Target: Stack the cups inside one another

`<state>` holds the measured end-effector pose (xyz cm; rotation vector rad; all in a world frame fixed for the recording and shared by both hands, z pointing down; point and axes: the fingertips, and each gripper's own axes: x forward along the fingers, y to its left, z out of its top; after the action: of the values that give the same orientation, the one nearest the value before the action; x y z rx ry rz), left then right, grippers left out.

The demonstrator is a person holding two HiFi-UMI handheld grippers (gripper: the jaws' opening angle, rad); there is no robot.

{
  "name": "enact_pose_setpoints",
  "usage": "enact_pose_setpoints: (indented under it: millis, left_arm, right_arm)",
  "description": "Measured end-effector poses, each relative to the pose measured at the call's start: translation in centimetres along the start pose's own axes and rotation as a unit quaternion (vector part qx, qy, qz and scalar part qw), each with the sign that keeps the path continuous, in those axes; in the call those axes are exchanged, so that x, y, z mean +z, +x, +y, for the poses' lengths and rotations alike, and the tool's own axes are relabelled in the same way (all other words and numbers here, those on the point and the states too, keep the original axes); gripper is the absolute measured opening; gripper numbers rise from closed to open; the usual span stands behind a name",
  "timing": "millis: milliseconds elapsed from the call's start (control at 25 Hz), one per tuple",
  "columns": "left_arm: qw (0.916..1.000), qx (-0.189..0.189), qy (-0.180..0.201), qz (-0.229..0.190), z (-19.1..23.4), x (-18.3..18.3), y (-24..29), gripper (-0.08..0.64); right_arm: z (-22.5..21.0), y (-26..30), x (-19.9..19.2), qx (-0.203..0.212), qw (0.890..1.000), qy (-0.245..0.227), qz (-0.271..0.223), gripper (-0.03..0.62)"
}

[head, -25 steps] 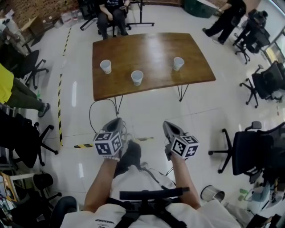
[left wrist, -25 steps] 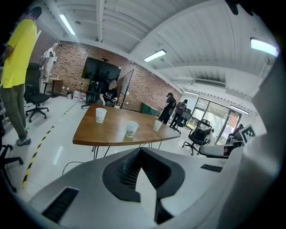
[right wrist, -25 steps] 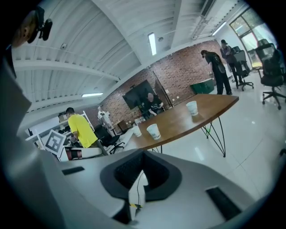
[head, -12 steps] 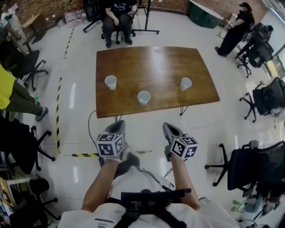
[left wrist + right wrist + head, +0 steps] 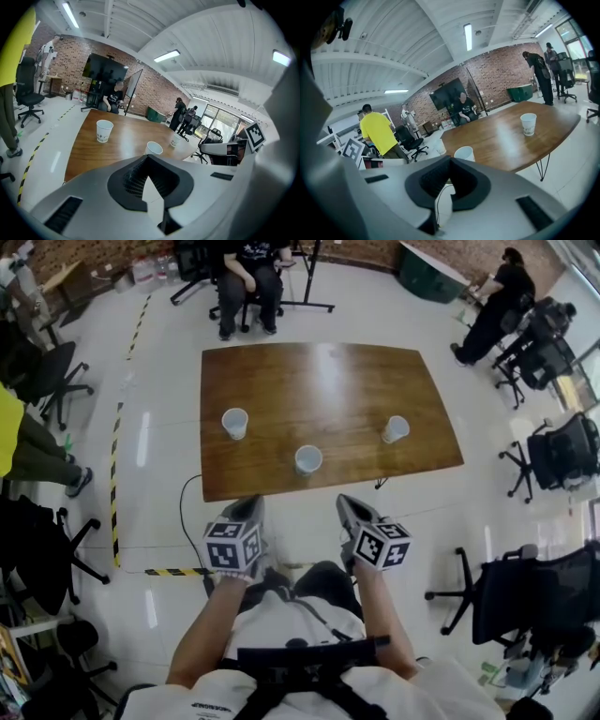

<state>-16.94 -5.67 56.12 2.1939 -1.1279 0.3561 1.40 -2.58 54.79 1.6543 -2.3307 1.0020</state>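
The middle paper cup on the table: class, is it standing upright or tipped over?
Upright. The middle paper cup stands on its base on the wooden table, open rim facing up.

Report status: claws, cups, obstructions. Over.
Left claw shut, empty. Right claw shut, empty. Three white paper cups standing apart on brown wooden table, none stacked. Nothing between claws and cups.

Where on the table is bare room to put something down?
The far half of the brown wooden table, behind all cups, is bare. Gaps also lie between the left white paper cup, the middle cup and the right cup. Tightest: the near edge before the middle cup.
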Motion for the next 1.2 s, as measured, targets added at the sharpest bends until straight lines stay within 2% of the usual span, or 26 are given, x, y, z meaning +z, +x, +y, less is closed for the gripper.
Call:
enact_pose_setpoints:
  millis: [240,600,640,840,960,1000,1200]
  left_arm:
    - [0.9999,-0.006,-0.009,0.003,0.1,0.6,1.4,0.0]
    - [0.9999,-0.015,0.002,0.008,-0.7,2.0,3.9,0.0]
    - [0.9999,-0.014,0.002,0.008,-0.7,2.3,4.3,0.0]
    - [0.9999,-0.009,0.006,0.008,-0.5,3.3,5.6,0.0]
    - [1.0,-0.005,0.003,0.006,0.0,3.9,6.5,0.0]
    - [1.0,-0.003,0.0,0.007,0.1,4.0,6.8,0.0]
    - [0.9999,0.002,-0.006,0.012,0.3,4.4,8.2,0.0]
  right_arm:
    - [-0.9,1.0,0.6,-0.008,1.0,0.005,0.004,0.0]
    - [-3.0,3.9,2.3,-0.009,1.0,0.002,0.009,0.003]
    - [-3.6,4.6,2.4,-0.011,1.0,0.003,0.013,0.036]
    - [-5.3,7.9,3.7,-0.024,0.999,-0.005,0.022,0.042]
    - [-5.7,9.7,4.2,-0.029,0.999,-0.012,0.035,0.136]
    - [-5.9,10.3,4.1,-0.03,0.999,-0.014,0.041,0.15]
    - [-6.8,13.0,3.8,-0.026,0.997,-0.029,0.073,0.15]
